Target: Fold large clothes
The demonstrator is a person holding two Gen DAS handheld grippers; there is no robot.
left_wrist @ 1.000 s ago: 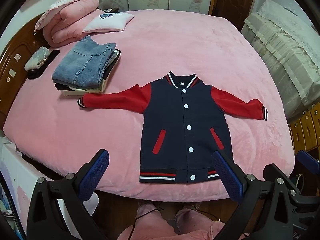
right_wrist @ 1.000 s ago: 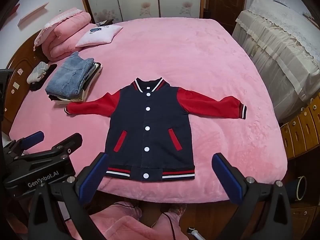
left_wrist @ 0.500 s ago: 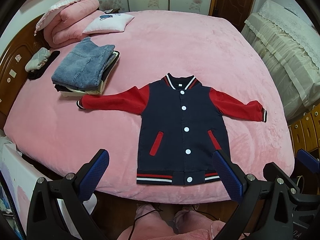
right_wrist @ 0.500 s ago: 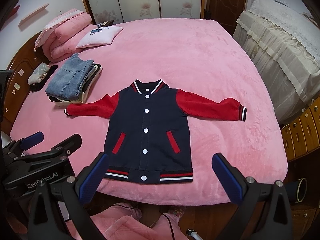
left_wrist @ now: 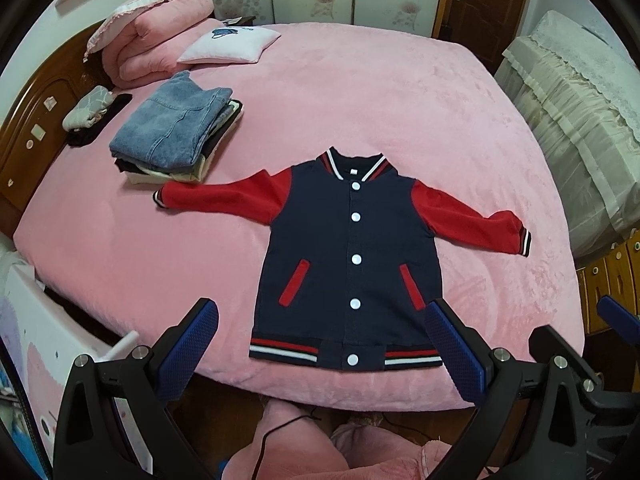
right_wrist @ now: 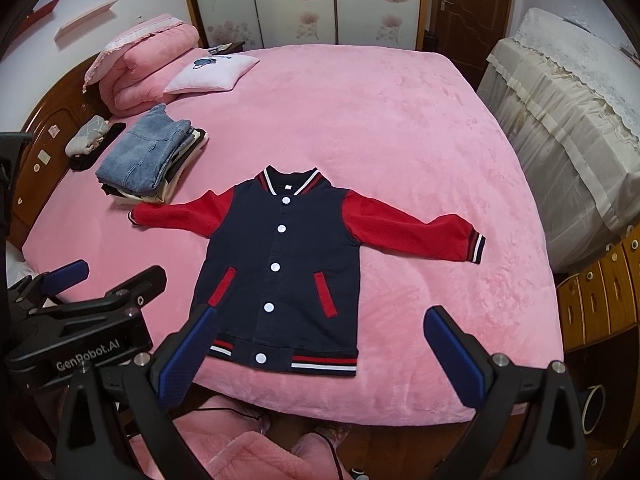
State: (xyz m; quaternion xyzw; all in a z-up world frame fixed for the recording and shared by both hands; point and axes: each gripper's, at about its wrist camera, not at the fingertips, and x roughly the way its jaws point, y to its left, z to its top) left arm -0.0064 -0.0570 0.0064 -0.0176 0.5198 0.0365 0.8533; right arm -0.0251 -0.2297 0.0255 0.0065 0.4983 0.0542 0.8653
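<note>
A navy baseball jacket (left_wrist: 320, 240) (right_wrist: 248, 248) with red sleeves and white buttons lies flat and buttoned on the pink bed (left_wrist: 360, 100) (right_wrist: 380, 120). Its front faces up, both sleeves are spread out, and its striped hem is near the front edge. My left gripper (left_wrist: 320, 320) hovers open in front of the hem, holding nothing. My right gripper (right_wrist: 320, 320) is also open and empty, a little right of the hem. The left gripper's body (right_wrist: 80, 320) shows at the lower left of the right wrist view.
A stack of folded clothes (left_wrist: 172, 132) (right_wrist: 144, 156) topped with denim sits by the left sleeve's cuff. A pillow (left_wrist: 228, 44) and a folded pink quilt (left_wrist: 156, 36) lie by the headboard (left_wrist: 32, 120). Cloth-covered furniture (left_wrist: 580, 100) and wooden drawers (left_wrist: 612, 272) stand right. A person's pink-trousered legs (left_wrist: 320, 448) are below.
Both views have drifted slightly to the right, so the jacket sits a little further left in them. The jacket lies as before and both grippers stay open.
</note>
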